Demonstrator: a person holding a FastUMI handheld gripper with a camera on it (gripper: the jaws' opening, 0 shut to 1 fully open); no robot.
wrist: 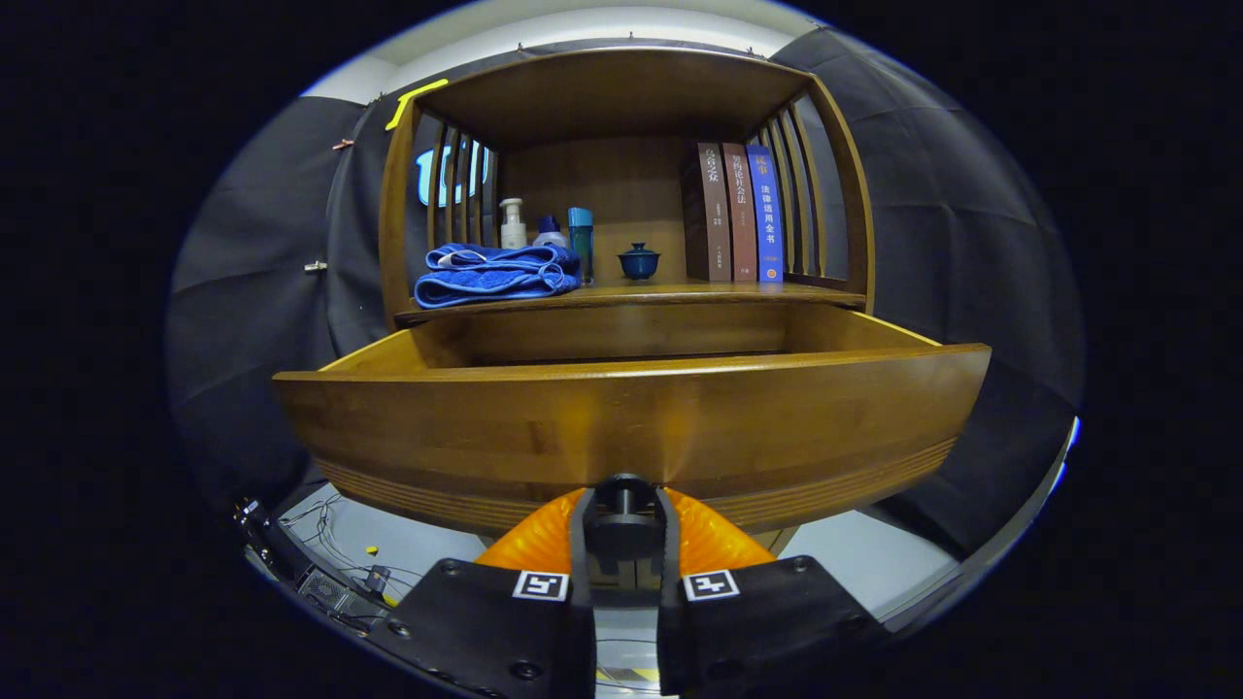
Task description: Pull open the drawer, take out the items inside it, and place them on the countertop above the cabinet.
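The wooden drawer (631, 417) stands pulled out from the cabinet, its curved front panel just ahead of me. Its inside is hidden behind that panel. My gripper (622, 513) is shut on the drawer's dark knob (622, 493), with the orange fingers (529, 539) pressed against either side of it. Above the drawer runs the wooden countertop (680, 290), under an open shelf frame.
On the countertop lie a folded blue towel (490, 274), three small bottles (512, 225), a blue lidded teacup (638, 262) and three upright books (740, 214). Slatted side rails bound the shelf. Cables and a small box (330, 582) lie on the floor below left.
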